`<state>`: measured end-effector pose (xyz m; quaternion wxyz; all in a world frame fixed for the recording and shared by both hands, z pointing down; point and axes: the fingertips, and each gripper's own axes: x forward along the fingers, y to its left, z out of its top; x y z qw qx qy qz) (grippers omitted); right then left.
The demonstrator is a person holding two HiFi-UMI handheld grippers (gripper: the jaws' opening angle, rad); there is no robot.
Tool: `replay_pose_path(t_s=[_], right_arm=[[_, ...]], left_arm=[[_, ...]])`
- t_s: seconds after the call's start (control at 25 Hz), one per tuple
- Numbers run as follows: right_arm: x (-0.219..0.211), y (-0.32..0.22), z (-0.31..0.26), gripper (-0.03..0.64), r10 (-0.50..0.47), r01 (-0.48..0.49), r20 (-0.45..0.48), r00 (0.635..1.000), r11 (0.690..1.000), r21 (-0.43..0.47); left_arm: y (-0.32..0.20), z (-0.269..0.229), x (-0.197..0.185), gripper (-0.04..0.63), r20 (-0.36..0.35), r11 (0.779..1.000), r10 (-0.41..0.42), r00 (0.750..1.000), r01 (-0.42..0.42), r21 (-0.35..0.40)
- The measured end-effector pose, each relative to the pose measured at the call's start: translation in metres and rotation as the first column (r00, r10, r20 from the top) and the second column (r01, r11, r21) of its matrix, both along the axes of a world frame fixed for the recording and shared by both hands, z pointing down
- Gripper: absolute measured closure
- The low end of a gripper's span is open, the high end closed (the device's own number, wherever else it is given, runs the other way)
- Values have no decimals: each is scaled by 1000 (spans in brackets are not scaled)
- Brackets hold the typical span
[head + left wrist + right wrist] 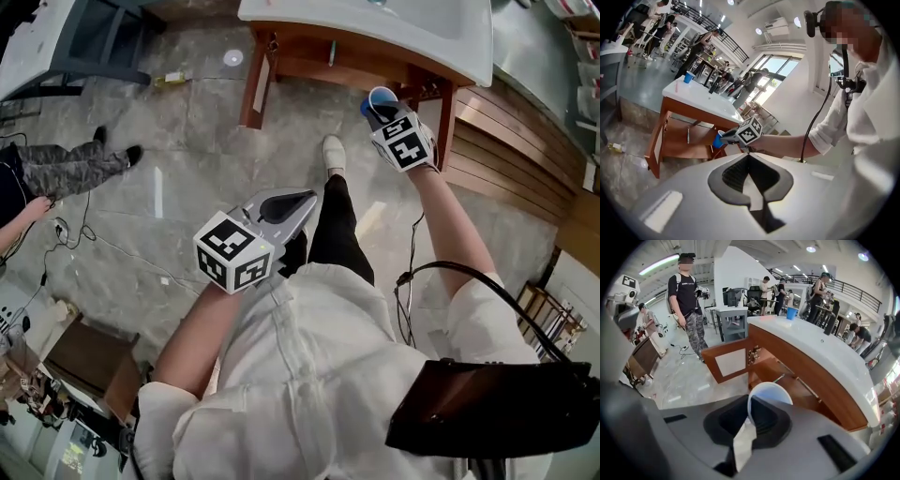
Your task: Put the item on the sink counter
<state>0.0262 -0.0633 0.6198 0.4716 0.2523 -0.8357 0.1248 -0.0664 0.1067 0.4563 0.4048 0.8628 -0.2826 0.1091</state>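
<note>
A blue cup (pixel 380 99) with a white inside hangs just below the front edge of the white sink counter (pixel 422 37), in front of the wooden cabinet. My right gripper (pixel 382 114) is shut on its rim. In the right gripper view the cup (pixel 769 397) sits at the jaw tips of that gripper (pixel 750 406), mouth towards the camera, with the counter (pixel 820 348) running off to the right. My left gripper (pixel 311 199) is lower and nearer my body, over the floor. Its jaws meet with nothing between them (pixel 750 154). The left gripper view also shows the held cup (pixel 718 139).
A second blue cup (pixel 791 312) stands on the far end of the counter. A cabinet door (pixel 729 363) hangs open below it. A person (pixel 689 301) stands on the floor beyond, and another's legs (pixel 66 164) show at left. A small bottle (pixel 171 80) and cables lie on the floor.
</note>
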Motion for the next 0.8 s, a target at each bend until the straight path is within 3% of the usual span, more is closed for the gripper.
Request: replay_pose_path(t_s=[0.24, 0.52, 0.8], right_arm=[[9, -39, 68, 598, 36, -36, -7, 999, 999, 0], [18, -96, 138, 598, 98, -97, -29, 995, 994, 46], [22, -156, 204, 598, 56, -42, -119, 991, 993, 112]], left_arm=[[-30, 40, 24, 589, 15, 998, 49, 999, -48, -29], [-64, 83, 50, 589, -22, 997, 51, 998, -52, -60], [-89, 132, 52, 590, -5, 996, 13, 1000, -14, -91]])
